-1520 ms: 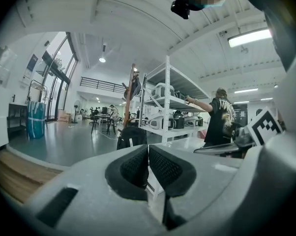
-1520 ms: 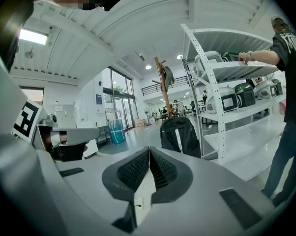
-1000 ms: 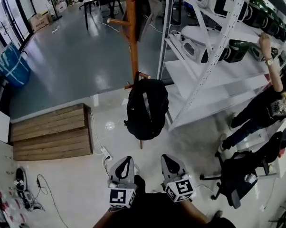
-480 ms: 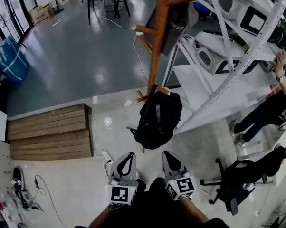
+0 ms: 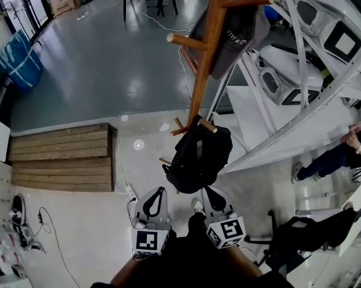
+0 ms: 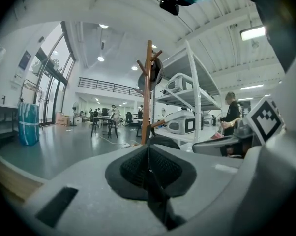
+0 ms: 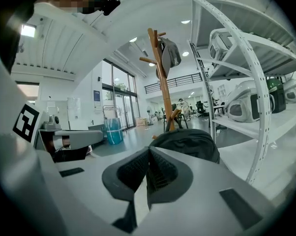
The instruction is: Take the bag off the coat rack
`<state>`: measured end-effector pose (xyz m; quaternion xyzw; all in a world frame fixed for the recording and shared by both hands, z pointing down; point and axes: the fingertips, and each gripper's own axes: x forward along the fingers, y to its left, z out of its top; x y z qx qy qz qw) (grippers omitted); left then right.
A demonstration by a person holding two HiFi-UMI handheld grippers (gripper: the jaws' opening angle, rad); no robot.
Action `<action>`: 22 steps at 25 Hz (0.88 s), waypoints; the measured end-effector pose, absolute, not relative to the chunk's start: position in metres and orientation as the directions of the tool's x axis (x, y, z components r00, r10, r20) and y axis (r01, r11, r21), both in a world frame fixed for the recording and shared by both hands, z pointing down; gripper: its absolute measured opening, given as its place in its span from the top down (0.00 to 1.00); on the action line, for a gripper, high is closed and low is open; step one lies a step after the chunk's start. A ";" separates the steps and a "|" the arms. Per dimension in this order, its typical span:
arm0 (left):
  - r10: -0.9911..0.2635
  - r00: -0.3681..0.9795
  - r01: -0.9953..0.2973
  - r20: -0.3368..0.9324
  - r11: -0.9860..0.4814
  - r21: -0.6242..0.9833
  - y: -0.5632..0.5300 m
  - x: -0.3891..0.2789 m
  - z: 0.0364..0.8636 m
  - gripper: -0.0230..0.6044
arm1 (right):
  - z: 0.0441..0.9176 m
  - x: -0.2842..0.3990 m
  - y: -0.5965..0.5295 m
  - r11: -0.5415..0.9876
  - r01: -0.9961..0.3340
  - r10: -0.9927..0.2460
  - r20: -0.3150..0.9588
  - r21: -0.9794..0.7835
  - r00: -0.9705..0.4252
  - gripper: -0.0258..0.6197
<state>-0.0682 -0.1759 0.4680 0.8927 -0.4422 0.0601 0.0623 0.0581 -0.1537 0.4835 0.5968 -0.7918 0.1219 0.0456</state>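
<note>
soft black cloth backpack (image 5: 198, 155) with a grey stripe down the front, hung by its top on a low peg of a tall brown wooden coat rack (image 5: 209, 53). hanging straight down, a bit saggy. rack standing up, more pegs sticking out higher up.

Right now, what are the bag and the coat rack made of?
The bag looks like soft black fabric, matte and sagging where it hangs. The coat rack looks like wood: orange-brown, smooth, slightly glossy, with round pegs.

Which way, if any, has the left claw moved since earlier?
Yes: the left claw has moved toward the coat rack; its gap to the bag has shrunk.
</note>
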 end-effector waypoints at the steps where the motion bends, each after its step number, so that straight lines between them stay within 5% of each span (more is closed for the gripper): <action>1: -0.794 0.587 -0.808 0.158 -0.587 0.053 -0.181 -0.065 0.469 0.93 | 0.484 0.063 -0.158 0.273 -0.952 -0.929 0.220 -0.138 -0.298 0.94; 22: -0.922 0.336 -0.942 0.190 -0.332 0.054 -0.241 0.008 0.495 0.93 | 0.512 0.171 -0.242 0.443 -0.887 -0.847 0.265 -0.128 -0.461 0.94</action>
